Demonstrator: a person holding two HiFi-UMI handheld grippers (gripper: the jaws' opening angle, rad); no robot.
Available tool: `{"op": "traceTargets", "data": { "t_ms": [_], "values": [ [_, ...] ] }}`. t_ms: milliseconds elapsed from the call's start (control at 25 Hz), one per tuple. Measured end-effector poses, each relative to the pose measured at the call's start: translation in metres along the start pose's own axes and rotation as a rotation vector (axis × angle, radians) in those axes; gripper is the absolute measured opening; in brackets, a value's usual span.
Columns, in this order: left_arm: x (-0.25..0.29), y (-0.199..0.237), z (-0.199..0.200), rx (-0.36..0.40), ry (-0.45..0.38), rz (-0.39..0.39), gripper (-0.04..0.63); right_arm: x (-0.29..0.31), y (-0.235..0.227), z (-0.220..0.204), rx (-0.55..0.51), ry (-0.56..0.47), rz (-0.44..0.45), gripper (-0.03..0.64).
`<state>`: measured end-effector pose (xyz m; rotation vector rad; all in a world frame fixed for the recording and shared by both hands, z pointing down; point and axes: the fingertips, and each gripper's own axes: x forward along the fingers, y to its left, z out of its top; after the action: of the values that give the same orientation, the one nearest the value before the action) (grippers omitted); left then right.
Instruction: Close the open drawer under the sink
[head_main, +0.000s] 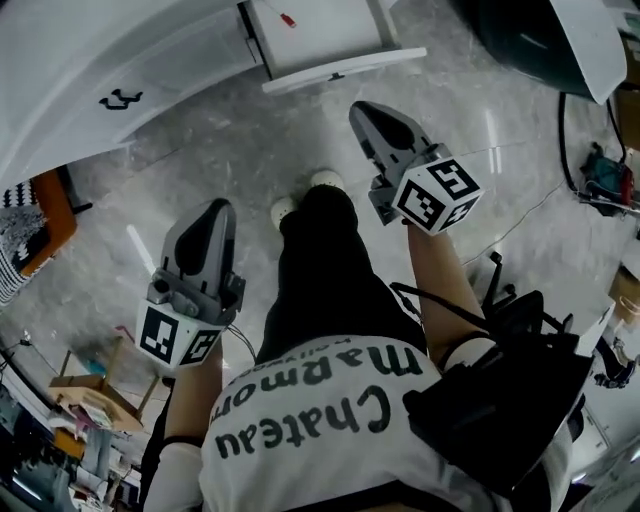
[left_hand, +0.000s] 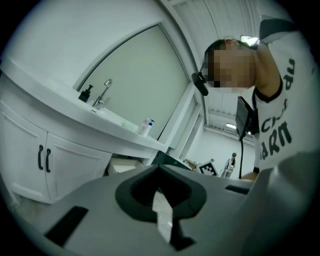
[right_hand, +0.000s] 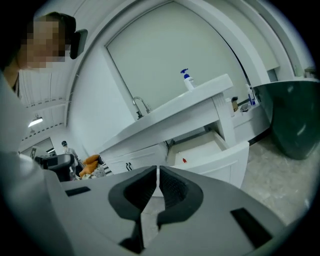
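Observation:
The white drawer (head_main: 325, 35) under the sink counter stands pulled out at the top of the head view, its front panel (head_main: 345, 68) toward me. A small red item (head_main: 288, 18) lies inside. My right gripper (head_main: 362, 110) is shut and empty, pointing at the drawer from a short way off above the floor. My left gripper (head_main: 216, 208) hangs lower left, shut and empty, away from the drawer. In the right gripper view the open drawer (right_hand: 220, 160) lies just beyond the shut right gripper (right_hand: 157, 169). In the left gripper view, the left gripper (left_hand: 160, 167) partly hides the drawer (left_hand: 122, 165).
Closed cabinet doors with black handles (head_main: 120, 99) sit left of the drawer. A faucet (right_hand: 141, 106) and soap bottle (right_hand: 187, 79) stand on the counter. A dark green tub (head_main: 540, 40) is at the right. My shoes (head_main: 325, 180) stand on the marble floor; clutter (head_main: 85, 390) lies left.

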<state>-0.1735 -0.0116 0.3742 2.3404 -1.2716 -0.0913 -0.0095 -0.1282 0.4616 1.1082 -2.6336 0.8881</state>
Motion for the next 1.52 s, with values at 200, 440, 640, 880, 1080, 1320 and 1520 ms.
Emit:
{"op": "traceTargets", "data": {
  "t_ms": [200,440,640,880,1080,1320,1520],
  "values": [
    [0.017,0.017,-0.057,-0.039,0.075,0.029,0.009,0.031,-0.044,-0.041,0.018,0.031,-0.009,0.014],
    [0.031,0.027,-0.098,-0.090,0.104,0.053,0.009,0.065,-0.081,-0.075,0.041,0.051,-0.009,0.017],
    [0.037,0.034,-0.117,-0.124,0.123,0.074,0.009,0.083,-0.096,-0.085,0.022,0.073,-0.018,0.101],
    [0.040,0.026,-0.119,-0.141,0.109,0.103,0.009,0.084,-0.110,-0.082,-0.047,0.103,-0.101,0.167],
    [0.046,0.027,-0.121,-0.144,0.103,0.121,0.009,0.093,-0.108,-0.083,-0.098,0.126,-0.101,0.186],
    [0.052,0.026,-0.123,-0.149,0.100,0.121,0.009,0.101,-0.113,-0.084,-0.091,0.136,-0.131,0.139],
    [0.052,0.029,-0.121,-0.153,0.088,0.135,0.009,0.102,-0.114,-0.084,-0.085,0.129,-0.135,0.138]
  ]
}}
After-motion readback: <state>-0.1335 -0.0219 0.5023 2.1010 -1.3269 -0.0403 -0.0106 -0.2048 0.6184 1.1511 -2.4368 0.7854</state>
